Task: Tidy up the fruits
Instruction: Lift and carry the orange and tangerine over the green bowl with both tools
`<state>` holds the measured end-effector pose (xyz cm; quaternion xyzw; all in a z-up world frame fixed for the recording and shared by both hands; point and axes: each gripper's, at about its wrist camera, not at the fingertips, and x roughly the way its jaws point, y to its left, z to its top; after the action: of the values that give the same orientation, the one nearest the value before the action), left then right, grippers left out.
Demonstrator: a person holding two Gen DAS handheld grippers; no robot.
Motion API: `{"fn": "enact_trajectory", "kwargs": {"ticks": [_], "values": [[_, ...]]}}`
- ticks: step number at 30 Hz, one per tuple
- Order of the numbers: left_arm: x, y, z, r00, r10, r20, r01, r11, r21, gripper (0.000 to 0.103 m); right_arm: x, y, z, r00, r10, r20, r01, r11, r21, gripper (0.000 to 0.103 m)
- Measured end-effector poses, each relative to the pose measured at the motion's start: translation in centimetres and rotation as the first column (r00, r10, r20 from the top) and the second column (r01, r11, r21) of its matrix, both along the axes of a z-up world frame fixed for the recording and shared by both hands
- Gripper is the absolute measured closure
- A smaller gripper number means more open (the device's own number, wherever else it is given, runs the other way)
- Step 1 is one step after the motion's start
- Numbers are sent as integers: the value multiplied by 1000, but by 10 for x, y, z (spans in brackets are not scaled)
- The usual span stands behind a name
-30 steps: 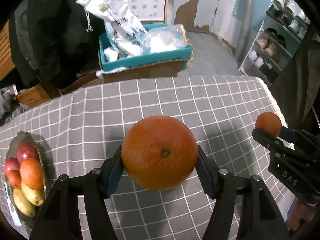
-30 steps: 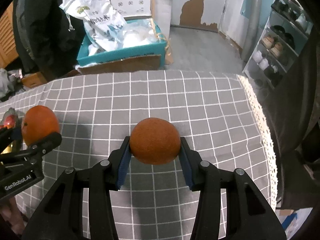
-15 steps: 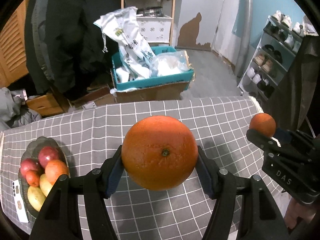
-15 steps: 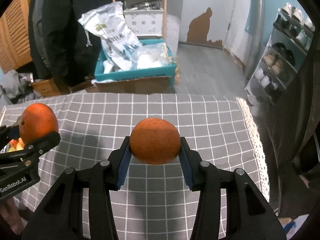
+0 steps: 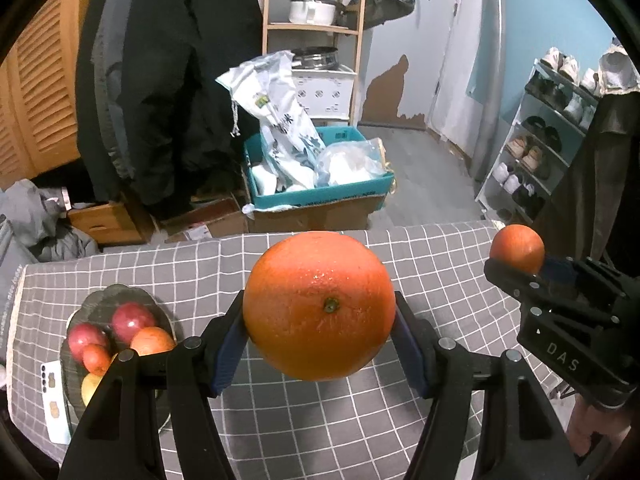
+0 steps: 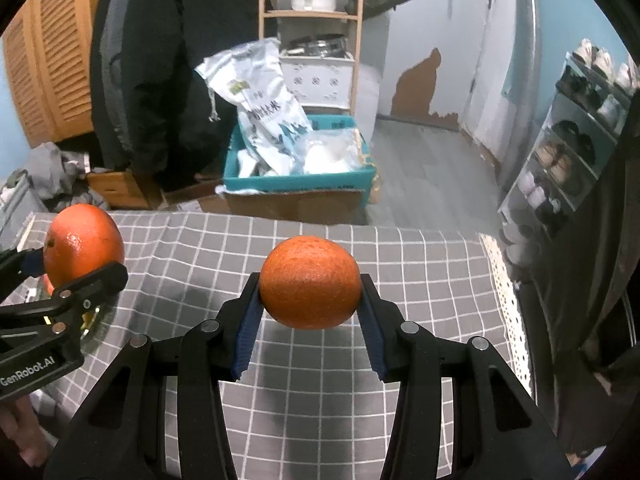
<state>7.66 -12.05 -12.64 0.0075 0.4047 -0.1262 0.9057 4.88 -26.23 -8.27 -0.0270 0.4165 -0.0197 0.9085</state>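
My left gripper (image 5: pixel 319 332) is shut on a large orange (image 5: pixel 319 306) and holds it above the grey checked tablecloth (image 5: pixel 432 264). My right gripper (image 6: pixel 309 312) is shut on a smaller orange (image 6: pixel 310 282), also held above the cloth. Each gripper shows in the other view: the right one with its small orange (image 5: pixel 517 249) at the right, the left one with its large orange (image 6: pixel 83 244) at the left. A dark glass plate (image 5: pixel 94 306) at the table's left holds red apples (image 5: pixel 132 318), an orange fruit (image 5: pixel 152 340) and yellow fruit.
A white phone (image 5: pixel 52 400) lies by the plate at the left edge. Beyond the table's far edge stand a teal box with bags (image 5: pixel 316 184), cardboard boxes, a hanging black coat and a wooden shelf. A shoe rack (image 5: pixel 540 148) stands at the right. The cloth's lace edge (image 6: pixel 504 300) marks the right side.
Both grippers have risen and tilted up with their oranges still held. More of the room and the table's far edge shows, and the plate has come further into the left view.
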Motion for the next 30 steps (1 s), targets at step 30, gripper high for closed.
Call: {"fn": "enact_trajectory", "kwargs": {"ticks": [30], "values": [[-19,127,1,977,215,11,-215,976,-15,35,25,132,3,974,227,0,-226,974,27,58]]}}
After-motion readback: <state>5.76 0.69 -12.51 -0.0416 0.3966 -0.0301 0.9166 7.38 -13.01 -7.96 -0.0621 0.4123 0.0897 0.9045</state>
